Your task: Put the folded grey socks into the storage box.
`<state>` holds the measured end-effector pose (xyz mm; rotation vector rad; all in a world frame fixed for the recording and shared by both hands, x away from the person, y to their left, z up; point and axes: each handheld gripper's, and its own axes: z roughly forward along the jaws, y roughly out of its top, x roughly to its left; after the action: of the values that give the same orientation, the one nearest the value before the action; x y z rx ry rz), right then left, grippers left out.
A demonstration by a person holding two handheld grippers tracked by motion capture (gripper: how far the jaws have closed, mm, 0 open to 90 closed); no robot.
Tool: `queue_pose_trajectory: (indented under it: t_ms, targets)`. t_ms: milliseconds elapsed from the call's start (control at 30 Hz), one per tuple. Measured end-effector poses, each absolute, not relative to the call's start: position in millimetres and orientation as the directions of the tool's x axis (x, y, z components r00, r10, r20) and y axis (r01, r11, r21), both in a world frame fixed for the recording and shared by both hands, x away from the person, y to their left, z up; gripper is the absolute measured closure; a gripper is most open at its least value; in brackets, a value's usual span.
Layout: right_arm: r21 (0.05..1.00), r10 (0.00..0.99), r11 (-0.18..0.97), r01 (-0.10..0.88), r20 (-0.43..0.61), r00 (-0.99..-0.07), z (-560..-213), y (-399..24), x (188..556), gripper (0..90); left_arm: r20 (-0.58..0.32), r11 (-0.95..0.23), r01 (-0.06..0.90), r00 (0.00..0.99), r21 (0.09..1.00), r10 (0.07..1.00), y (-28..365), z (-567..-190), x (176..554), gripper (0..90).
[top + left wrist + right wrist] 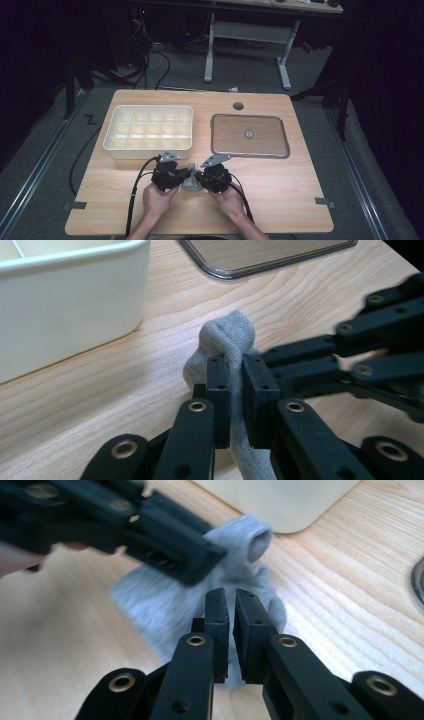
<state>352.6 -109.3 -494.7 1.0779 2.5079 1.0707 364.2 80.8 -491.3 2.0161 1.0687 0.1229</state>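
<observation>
High view: a grey sock is seen bunched on the wooden table, near the front edge, between the left gripper and the right gripper, each held in a hand that enters from the bottom. Just behind the grippers, a white compartment tray is set on the left half of the table, and a clear-rimmed flat tray on the right half, the two lying apart from each other.

From the left gripper view, the left gripper is shown pressed together on a fold of the sock, with grey fabric pinched between the two black jaws and a rolled end of the sock standing up just beyond them. The other gripper is seen reaching in from the right, at the sock.

From the right gripper view, the right gripper is shown with its jaws nearly together, a narrow gap being left between them; the sock lies just behind and below the tips, and whether any fabric is caught there cannot be told.
</observation>
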Motion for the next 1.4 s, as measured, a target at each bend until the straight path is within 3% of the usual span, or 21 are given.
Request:
queue_pose_trajectory:
  t_ms: [467,700,933,1400]
  targets:
    - [0.642,0.648,0.553,0.530,0.068,-0.759,-513.1,-97.1,336.9,86.8,-0.247,-0.311,0.636,0.633,0.706,0.734,76.1,-491.7,360.7,83.4]
    - [0.706,0.707,0.468,0.531,0.061,-0.704,-495.1,-115.0,332.4,75.7,-0.229,-0.326,0.632,0.635,0.703,0.738,73.8,-489.4,361.1,83.3]
    - [0.692,0.762,0.430,0.580,0.067,-0.644,-500.7,-125.8,337.7,65.7,-0.226,-0.331,0.635,0.634,0.698,0.739,70.7,-489.3,361.3,83.3]
    - [0.637,0.752,0.463,0.616,0.085,-0.654,-519.5,-123.2,347.7,75.2,-0.213,-0.368,0.617,0.666,0.695,0.715,57.7,-482.7,364.1,83.1]
